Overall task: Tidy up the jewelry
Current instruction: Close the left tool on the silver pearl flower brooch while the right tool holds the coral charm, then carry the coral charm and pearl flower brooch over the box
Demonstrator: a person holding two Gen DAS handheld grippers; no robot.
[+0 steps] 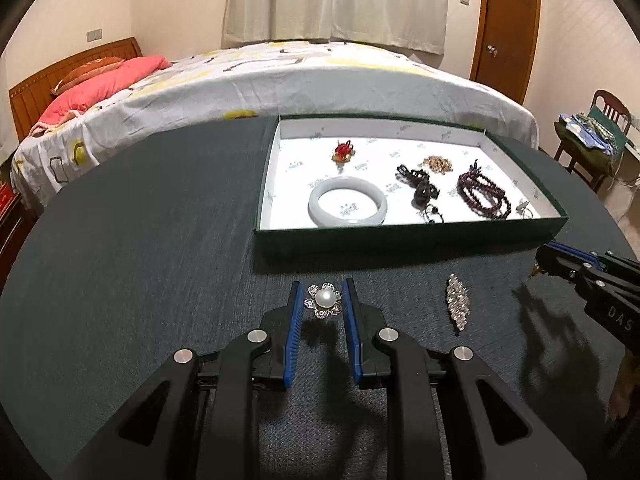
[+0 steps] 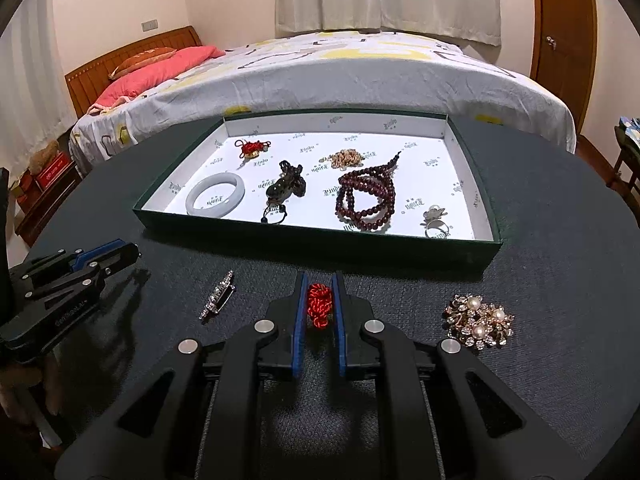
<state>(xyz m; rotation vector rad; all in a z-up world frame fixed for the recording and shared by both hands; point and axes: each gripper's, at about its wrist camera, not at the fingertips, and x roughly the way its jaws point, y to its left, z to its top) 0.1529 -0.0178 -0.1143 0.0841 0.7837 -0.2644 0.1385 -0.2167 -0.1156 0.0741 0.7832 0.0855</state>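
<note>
Pick-up step: in front of the box (image 1: 404,236), the left hand-held gripper (image 1: 322,300) pinches the pearl brooch (image 1: 323,300) on the worktop (image 1: 140,260), and the right hand-held gripper (image 2: 319,300) pinches the red knot (image 2: 319,305). Next, I judge, both need lifting over the box wall.

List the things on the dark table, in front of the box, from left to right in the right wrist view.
left gripper → silver brooch → red knot ornament, clamped in the right gripper → gold and pearl brooch.
</note>
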